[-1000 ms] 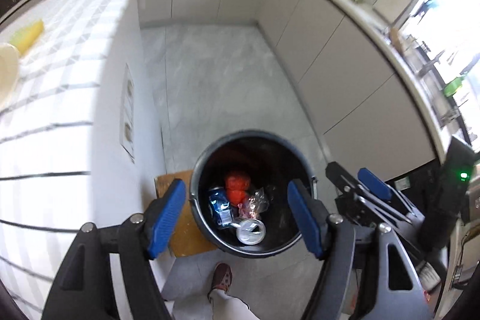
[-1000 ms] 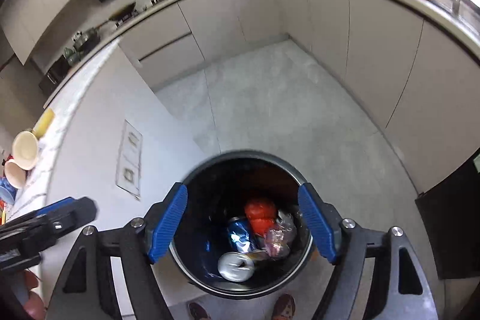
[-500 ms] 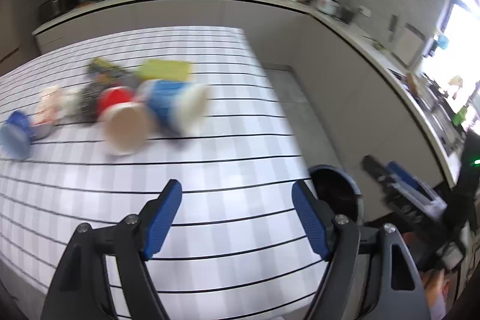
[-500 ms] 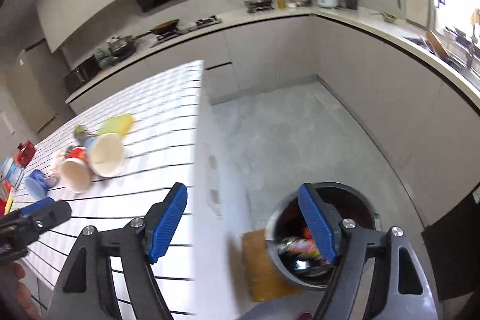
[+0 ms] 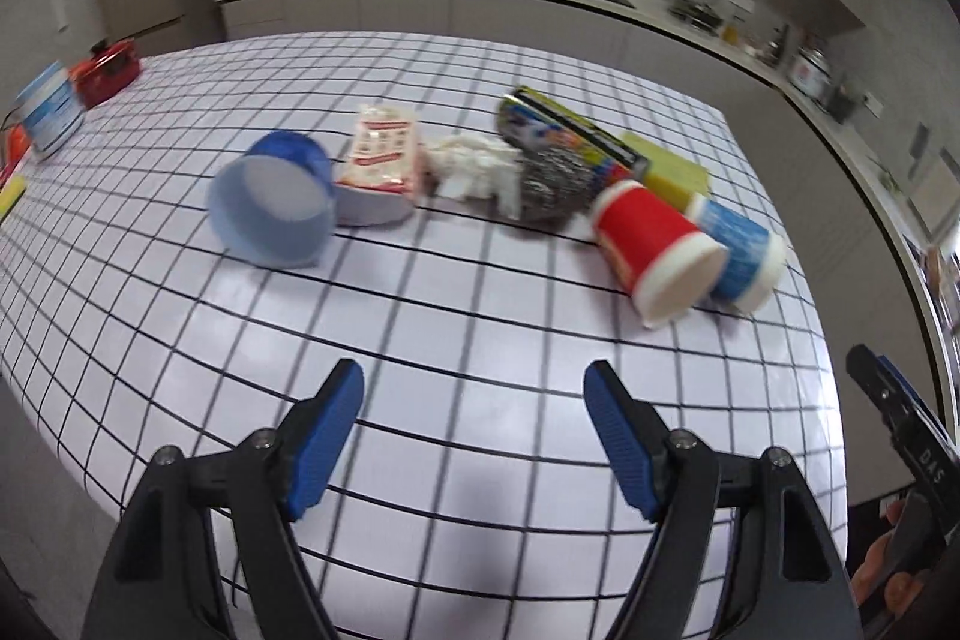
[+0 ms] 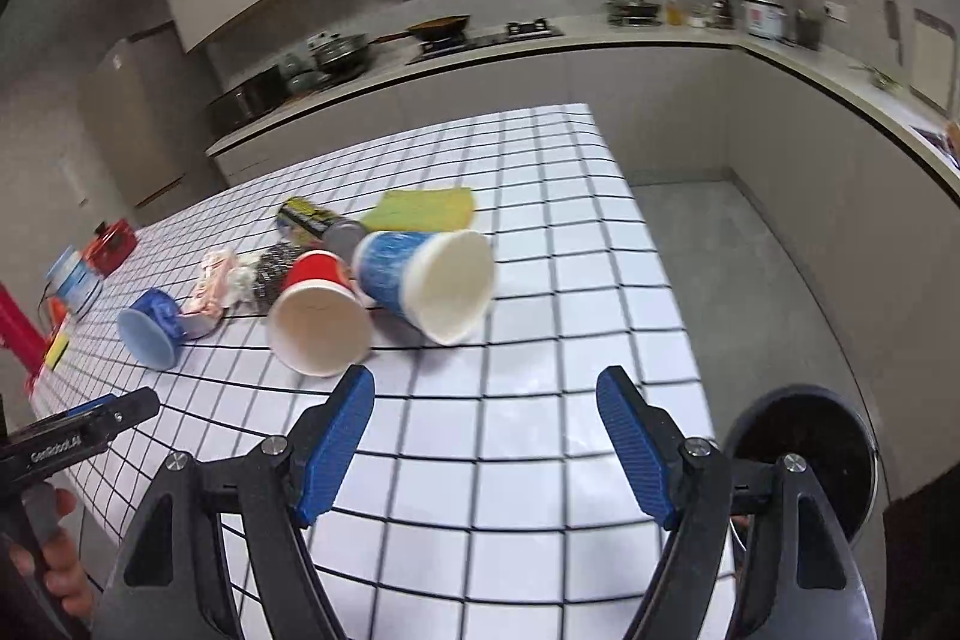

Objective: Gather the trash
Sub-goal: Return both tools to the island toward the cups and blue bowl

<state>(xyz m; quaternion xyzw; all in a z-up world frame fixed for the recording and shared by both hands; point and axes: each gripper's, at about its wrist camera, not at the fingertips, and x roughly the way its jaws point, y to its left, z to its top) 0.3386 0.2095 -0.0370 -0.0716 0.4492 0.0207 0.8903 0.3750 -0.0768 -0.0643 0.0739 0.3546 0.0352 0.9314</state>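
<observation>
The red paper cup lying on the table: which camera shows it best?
The left wrist view: the red paper cup shows its whole printed side and white rim. The right wrist view mostly looks into its open mouth, little of the red wall.

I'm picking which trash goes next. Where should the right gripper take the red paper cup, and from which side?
Grip the red paper cup across its wall near the open rim, coming from the near table edge. It lies on its side, mouth toward the right gripper, its far side touching the blue paper cup.

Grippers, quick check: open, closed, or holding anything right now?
Left gripper: open, holding nothing, above the checkered table.
Right gripper: open, holding nothing.
</observation>
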